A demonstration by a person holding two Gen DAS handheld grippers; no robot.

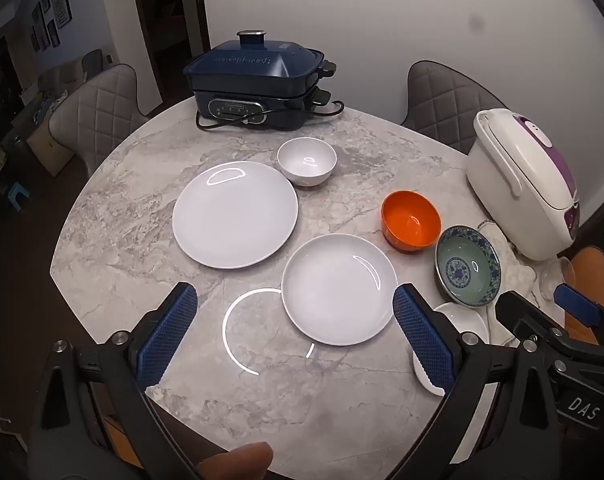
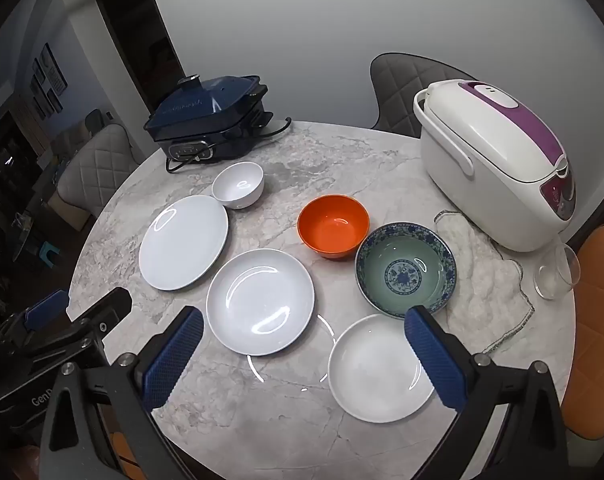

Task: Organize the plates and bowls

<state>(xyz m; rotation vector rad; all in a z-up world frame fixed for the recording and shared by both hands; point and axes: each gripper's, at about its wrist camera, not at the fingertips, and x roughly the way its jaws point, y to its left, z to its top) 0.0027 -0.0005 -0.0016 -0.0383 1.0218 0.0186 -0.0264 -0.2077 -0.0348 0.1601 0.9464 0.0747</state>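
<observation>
Hovering both grippers, left (image 1: 294,344) and right (image 2: 302,360), spread wide and empty over the near table (image 1: 142,208), I see nothing stacked. Largest plate (image 1: 235,214) lies far left, medium plate (image 1: 339,289) centre, small plate (image 2: 378,368) nearest right; bowls sit apart behind.

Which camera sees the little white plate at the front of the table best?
The right wrist view. There the small white plate shows almost whole on the marble table, with only one blue finger crossing its edge. In the left wrist view, that plate is mostly hidden behind a gripper finger.
</observation>
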